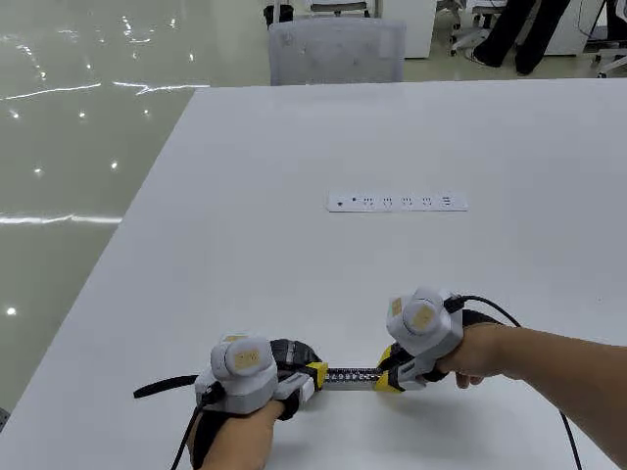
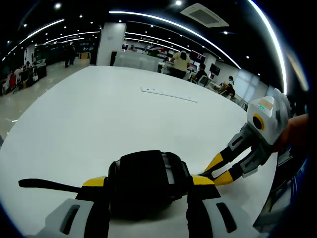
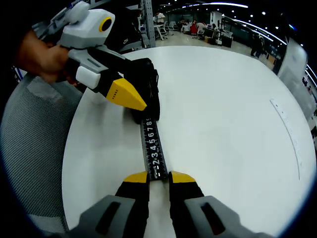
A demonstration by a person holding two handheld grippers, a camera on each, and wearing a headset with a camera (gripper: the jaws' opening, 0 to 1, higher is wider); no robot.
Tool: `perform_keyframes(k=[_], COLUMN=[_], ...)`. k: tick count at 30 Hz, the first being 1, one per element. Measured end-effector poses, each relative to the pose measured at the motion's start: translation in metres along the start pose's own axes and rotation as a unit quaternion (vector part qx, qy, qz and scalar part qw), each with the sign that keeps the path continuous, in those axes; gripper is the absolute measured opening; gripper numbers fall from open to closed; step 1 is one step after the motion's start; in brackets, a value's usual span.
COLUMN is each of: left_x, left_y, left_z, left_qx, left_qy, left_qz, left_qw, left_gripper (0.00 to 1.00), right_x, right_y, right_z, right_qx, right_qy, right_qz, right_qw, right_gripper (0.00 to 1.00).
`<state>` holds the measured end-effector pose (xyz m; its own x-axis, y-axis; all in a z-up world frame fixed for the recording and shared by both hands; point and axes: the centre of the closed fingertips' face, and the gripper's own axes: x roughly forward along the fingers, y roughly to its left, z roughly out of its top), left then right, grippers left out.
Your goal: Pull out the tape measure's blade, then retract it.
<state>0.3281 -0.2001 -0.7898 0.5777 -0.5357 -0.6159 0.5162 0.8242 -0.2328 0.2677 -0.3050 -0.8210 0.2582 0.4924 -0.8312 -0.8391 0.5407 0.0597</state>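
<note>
A black tape measure case [image 2: 146, 183] sits on the white table, with my left gripper [image 2: 148, 182] shut on it; its black wrist strap [image 2: 47, 185] trails off to the left. A short stretch of black blade with white numbers [image 3: 152, 148] runs out from the case [image 3: 144, 89] to my right gripper [image 3: 158, 176], which is shut on the blade's end. In the head view the case [image 1: 294, 357] is at the near edge, the left gripper [image 1: 310, 376] on it, the blade [image 1: 349, 375] between, the right gripper [image 1: 384, 380] beside it.
A white power strip [image 1: 397, 203] lies flat in the middle of the table [image 1: 392, 137]. A grey chair back [image 1: 336, 51] stands at the far edge. The table's near edge is close below both hands. People stand far behind.
</note>
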Motion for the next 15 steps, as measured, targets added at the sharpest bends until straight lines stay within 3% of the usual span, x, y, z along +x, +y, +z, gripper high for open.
perform_keyframes(k=[15], left_x=[0.0], left_y=[0.0], left_z=[0.0], left_qx=[-0.003], left_qy=[0.001], left_qz=[-0.001], left_qw=[1.0], left_gripper=[0.59], right_x=[0.005], right_y=[0.003], right_z=[0.011], right_qx=[0.0], right_qy=[-0.011], right_qz=[0.001], right_qw=[0.9999], right_gripper=[0.13])
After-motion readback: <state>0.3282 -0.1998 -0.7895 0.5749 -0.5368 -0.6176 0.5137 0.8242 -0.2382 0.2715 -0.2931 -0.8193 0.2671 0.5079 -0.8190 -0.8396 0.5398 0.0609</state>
